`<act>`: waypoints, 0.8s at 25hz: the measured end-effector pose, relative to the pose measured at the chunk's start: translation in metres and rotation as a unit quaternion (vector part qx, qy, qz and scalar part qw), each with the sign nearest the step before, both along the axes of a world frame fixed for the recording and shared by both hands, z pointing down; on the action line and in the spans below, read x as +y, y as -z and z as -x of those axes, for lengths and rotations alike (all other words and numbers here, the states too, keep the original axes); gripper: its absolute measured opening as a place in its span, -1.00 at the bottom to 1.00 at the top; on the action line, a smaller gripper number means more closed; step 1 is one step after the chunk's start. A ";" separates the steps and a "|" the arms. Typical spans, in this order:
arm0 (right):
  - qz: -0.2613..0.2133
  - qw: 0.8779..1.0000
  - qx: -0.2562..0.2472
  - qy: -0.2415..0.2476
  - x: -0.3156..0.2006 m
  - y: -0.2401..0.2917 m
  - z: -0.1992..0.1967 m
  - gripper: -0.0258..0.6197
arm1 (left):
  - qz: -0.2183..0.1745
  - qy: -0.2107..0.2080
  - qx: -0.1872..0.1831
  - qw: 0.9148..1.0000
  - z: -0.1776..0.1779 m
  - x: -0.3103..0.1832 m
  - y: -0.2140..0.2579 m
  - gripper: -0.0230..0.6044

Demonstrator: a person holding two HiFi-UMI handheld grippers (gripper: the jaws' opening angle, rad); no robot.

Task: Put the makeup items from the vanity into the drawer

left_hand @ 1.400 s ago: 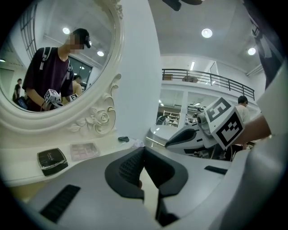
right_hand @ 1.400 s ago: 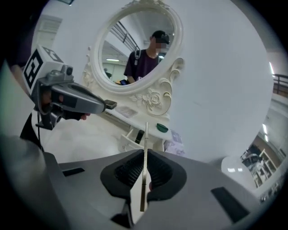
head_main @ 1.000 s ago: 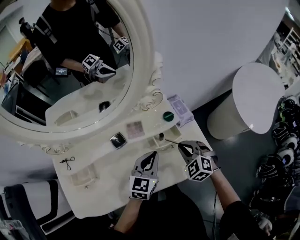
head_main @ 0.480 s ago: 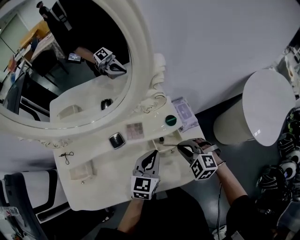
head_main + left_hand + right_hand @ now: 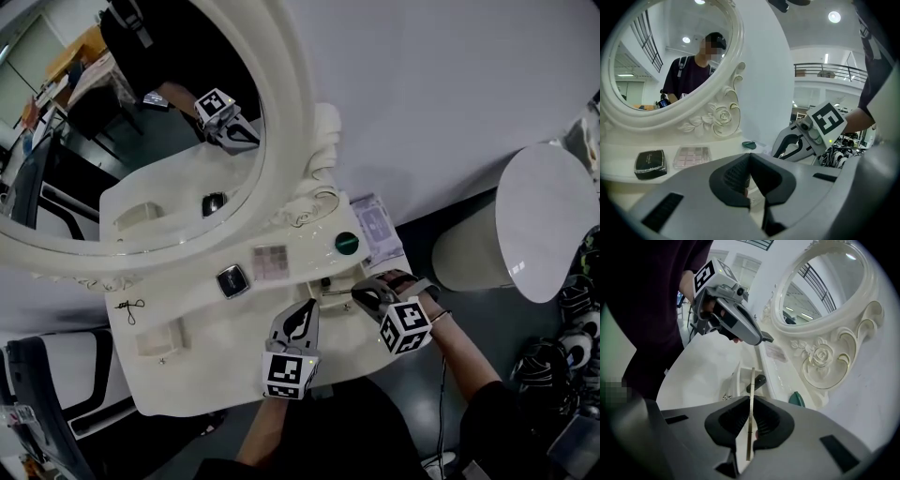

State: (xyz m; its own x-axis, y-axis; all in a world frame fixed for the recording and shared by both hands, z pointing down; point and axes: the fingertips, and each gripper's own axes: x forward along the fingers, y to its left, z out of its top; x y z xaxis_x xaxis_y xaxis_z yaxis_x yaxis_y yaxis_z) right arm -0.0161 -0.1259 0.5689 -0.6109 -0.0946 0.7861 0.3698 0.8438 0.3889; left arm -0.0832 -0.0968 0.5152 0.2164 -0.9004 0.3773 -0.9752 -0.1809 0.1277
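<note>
the step in hand looks like the drop-off of one item: the right gripper (image 5: 360, 292) carries a thin pale stick (image 5: 751, 394), likely a liner or brush handle, above the small open drawer (image 5: 737, 380) at the right end of the vanity (image 5: 225, 337). a short black tube (image 5: 757, 381) already lies in that drawer.

the next move, as i judge it, calls for lowering the stick's far end into the drawer, turning it to lie along the drawer's length so it does not bridge the rim, and only then parting the jaws. the stick is slim and could roll or tip out if let go too high.

the right jaws are closed tight on the stick, clamping it near its near end, so most of its length pokes forward past the tips toward the drawer. whether its far tip touches the drawer i cannot tell.

the left gripper (image 5: 750, 155) hangs just beside the drawer, its jaws drawn together at the tips with nothing held between them.

other items wait on the vanity near the mirror (image 5: 141, 122): a black compact (image 5: 234, 280), a pink palette (image 5: 270, 261) just beside it, a green disc (image 5: 347, 244) and a lilac box (image 5: 378, 223).
</note>
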 end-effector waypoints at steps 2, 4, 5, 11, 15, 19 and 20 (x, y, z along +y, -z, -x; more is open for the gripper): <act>0.002 1.000 0.009 0.016 -0.001 -0.007 0.003 -0.78 | 0.003 0.003 0.000 1.000 0.000 -0.002 0.000 -0.88; 0.004 1.000 0.011 0.024 -0.002 -0.011 0.007 -0.78 | 0.006 0.006 0.001 1.000 0.001 -0.001 -0.001 -0.88; 0.005 1.000 0.011 0.025 -0.003 -0.013 0.008 -0.78 | 0.007 0.008 0.001 1.000 0.001 -0.001 -0.002 -0.88; 0.036 0.999 0.005 0.014 -0.006 -0.016 0.011 -0.78 | 0.015 0.014 0.002 1.000 0.006 0.002 -0.004 -0.88; 0.027 1.000 -0.006 0.001 -0.008 -0.012 0.012 -0.78 | 0.016 0.013 0.002 1.000 0.008 0.003 -0.005 -0.88; 0.028 0.999 -0.016 -0.023 -0.009 -0.008 0.010 -0.78 | 0.012 0.008 0.004 1.000 0.007 0.005 -0.005 -0.88; 0.032 0.999 -0.020 -0.031 -0.009 -0.006 0.009 -0.78 | 0.010 0.006 0.004 1.000 0.007 0.005 -0.005 -0.88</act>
